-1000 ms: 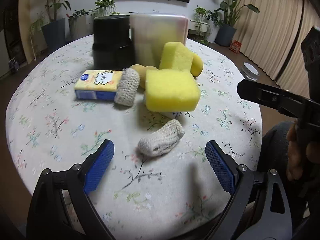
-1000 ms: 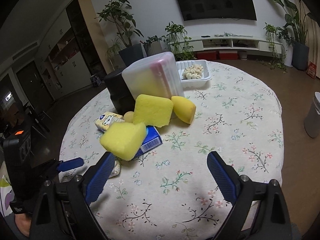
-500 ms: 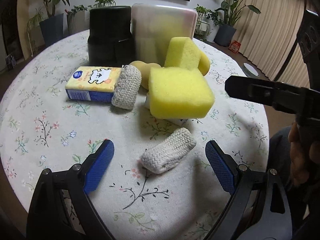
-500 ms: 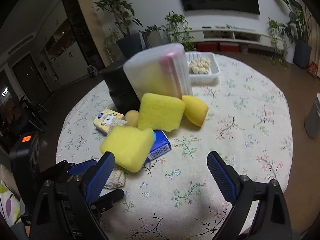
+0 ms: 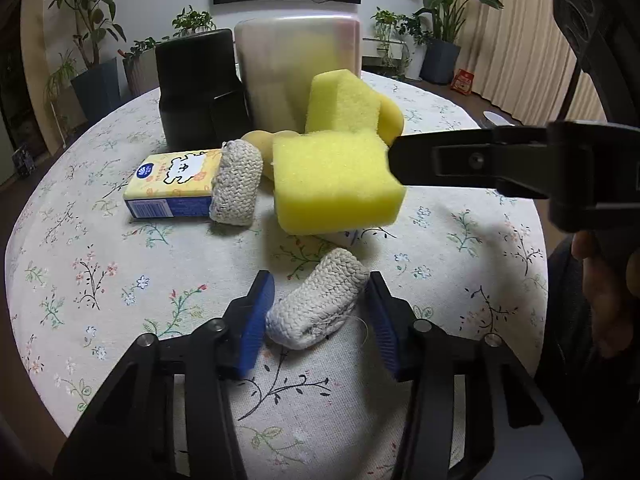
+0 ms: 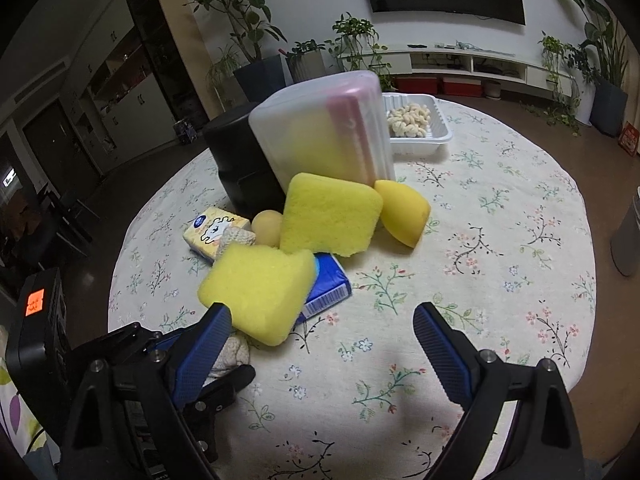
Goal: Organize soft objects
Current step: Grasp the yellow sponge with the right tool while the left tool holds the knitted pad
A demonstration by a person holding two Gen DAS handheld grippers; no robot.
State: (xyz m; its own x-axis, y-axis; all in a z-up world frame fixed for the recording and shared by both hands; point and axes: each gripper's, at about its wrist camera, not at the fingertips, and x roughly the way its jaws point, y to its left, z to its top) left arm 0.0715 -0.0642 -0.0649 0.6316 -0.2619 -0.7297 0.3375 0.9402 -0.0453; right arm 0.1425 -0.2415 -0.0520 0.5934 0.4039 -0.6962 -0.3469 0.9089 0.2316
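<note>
My left gripper has closed around a white knitted roll lying on the table, with both blue pads at its sides. A second knitted roll leans on a yellow tissue pack. A big yellow sponge lies on a blue tissue pack; another yellow sponge and a yellow wedge sponge lean by a translucent box. My right gripper is open and empty, its left finger beside the big sponge.
A black cylinder stands behind the tissue pack. A white tray of pale snacks sits at the back. A small yellow ball lies among the sponges. The round table has a floral cloth.
My left gripper moved forward and closed from wide open onto the near knitted roll. My right gripper moved closer to the big yellow sponge.
</note>
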